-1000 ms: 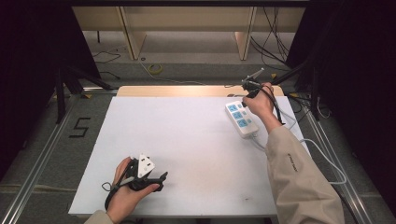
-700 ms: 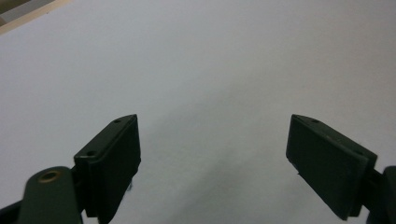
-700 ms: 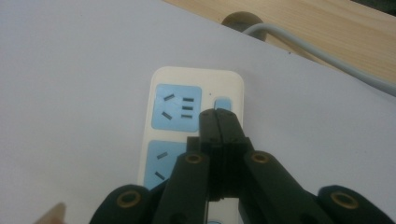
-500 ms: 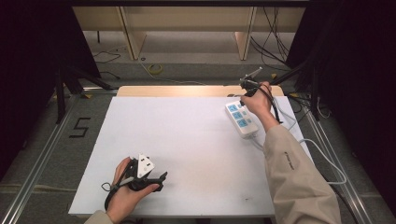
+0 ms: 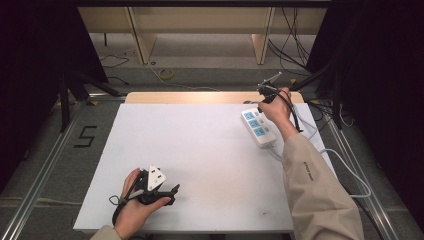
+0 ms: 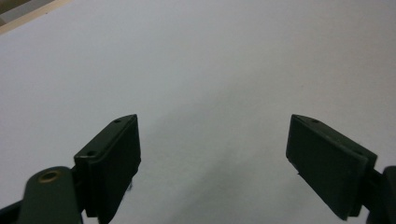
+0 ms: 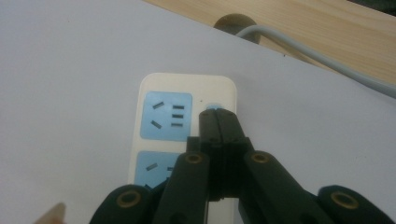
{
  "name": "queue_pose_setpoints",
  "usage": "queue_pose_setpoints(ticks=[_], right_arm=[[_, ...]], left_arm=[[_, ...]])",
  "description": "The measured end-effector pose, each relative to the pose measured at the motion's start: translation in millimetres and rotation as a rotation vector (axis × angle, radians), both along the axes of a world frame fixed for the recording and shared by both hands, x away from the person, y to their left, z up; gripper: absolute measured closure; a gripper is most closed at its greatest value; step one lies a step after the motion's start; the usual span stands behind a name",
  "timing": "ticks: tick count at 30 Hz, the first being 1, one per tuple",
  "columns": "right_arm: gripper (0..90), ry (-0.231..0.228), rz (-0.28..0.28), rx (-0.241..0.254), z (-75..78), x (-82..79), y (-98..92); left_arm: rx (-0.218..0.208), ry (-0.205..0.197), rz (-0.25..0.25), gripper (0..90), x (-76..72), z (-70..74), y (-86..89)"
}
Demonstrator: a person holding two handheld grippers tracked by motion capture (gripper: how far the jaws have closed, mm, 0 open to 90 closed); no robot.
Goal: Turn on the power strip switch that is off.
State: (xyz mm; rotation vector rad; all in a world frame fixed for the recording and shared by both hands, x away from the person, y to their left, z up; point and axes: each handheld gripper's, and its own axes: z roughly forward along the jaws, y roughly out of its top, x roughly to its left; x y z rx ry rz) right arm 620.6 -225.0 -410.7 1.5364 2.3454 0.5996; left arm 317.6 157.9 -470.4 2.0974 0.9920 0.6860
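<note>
The right tool [image 7: 218, 116], clenched, points down at the power strip [image 7: 187, 140], seemingly touching its small button. The left tool [image 6: 212, 158] rests released on the desk [image 5: 210, 150].

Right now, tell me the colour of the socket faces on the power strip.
Light blue socket faces, set in a white power strip; clearest in the right gripper view.

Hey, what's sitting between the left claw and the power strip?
Nothing: the high view shows bare white table between the left claw and the power strip.

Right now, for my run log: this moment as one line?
right gripper: shut, tips at power strip switch | left gripper: open, idle over white table | sockets: nothing plugged in
</note>
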Motion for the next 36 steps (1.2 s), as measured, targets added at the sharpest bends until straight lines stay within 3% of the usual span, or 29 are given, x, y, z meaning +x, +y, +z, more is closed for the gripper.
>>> queue_pose_setpoints(ticks=[36], right_arm=[[90.0,-0.021,0.003,-0.014,-17.5,10.5,6.2]], left_arm=[[-0.003,-0.004,0.001,17.8,-0.9,0.2,0.9]])
